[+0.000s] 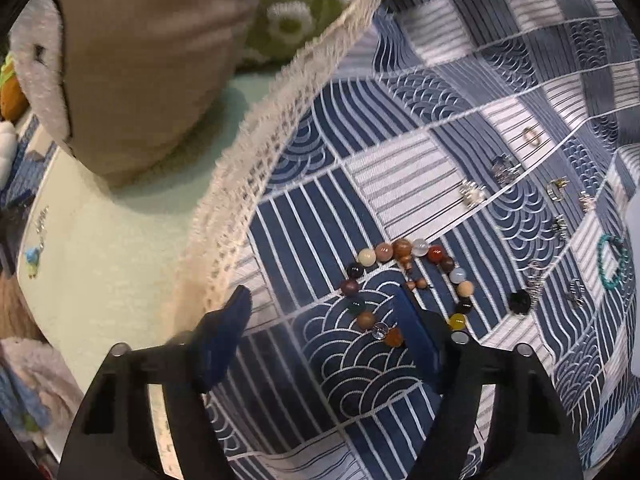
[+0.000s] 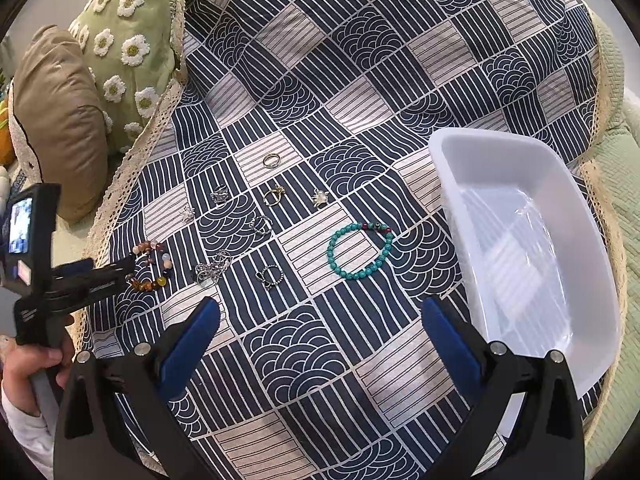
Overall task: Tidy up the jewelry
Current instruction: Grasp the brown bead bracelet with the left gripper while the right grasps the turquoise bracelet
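A bracelet of mixed coloured beads (image 1: 401,249) lies on the blue and white patterned cloth (image 1: 400,168). My left gripper (image 1: 323,294) hangs low over it, jaws open: the right finger (image 1: 416,328) stands inside the bead loop, the left finger (image 1: 232,320) outside near the lace edge, neither pad pressing a bead. The right wrist view shows this left gripper (image 2: 126,272) over the same bracelet (image 2: 166,260). My right gripper (image 2: 320,312) is open above bare cloth. A turquoise bead bracelet (image 2: 332,256) and several small rings (image 2: 274,196) lie beyond it.
A white plastic tray (image 2: 520,240) sits on the cloth right of my right gripper. A tan pillow (image 2: 56,120) and a green flowered pillow (image 2: 120,40) rest at the cloth's lace edge (image 1: 248,184). A person's hand (image 2: 36,364) grips the left gripper's handle.
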Available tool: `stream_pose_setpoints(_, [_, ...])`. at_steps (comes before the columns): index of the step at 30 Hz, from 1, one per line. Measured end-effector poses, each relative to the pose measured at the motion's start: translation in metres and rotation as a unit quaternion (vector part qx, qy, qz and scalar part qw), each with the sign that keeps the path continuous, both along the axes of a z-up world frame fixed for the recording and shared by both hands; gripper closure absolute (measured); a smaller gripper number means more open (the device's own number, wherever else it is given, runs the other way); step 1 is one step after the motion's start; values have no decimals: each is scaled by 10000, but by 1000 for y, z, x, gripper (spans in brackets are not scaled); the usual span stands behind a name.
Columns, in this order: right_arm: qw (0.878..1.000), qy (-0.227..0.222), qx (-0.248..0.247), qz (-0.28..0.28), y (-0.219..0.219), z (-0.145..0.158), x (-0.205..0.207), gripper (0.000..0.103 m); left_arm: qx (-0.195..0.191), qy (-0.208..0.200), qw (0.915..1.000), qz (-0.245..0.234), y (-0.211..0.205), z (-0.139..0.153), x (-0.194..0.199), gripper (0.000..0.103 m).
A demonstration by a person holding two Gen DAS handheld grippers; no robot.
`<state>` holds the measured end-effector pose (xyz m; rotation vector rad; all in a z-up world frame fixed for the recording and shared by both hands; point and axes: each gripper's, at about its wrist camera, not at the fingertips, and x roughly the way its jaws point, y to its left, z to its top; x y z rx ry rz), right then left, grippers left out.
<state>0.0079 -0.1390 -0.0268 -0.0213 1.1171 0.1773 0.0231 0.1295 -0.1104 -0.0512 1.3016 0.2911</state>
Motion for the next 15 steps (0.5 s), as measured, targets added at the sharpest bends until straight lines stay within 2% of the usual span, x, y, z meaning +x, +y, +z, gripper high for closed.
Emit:
stream_pose_setpoints(2, [10000,20,3,-23,-1,0,1,4,16,187,9998,19,1,-11,4,37])
stream_pose_setpoints(4, [10000,65,10,-45,-3,-2,2,4,-105,145,9998,74,4,-11,6,38])
stream_pose_setpoints(6, [9999,92,14,-43,-3,-3,3,4,-380,92,9991,185,11,-11,7,42])
stream_pose_setpoints(9, [10000,86,7,11,0,-3,3,4,-390,38,9991,180,12,-10,8,49])
stream_pose_setpoints(12, [10000,84,17,27,2,-3,7,4,-304,-24,9995,63,9,-7,8,75])
stream_pose_setpoints(13, [10000,79,14,2,1,-2,10,4,-289,-33,9996,50,8,-5,10,87])
stream_pose_setpoints(15, [10000,85,49,-16,2,-3,17,4,-202,-25,9998,53,0,0,13,92])
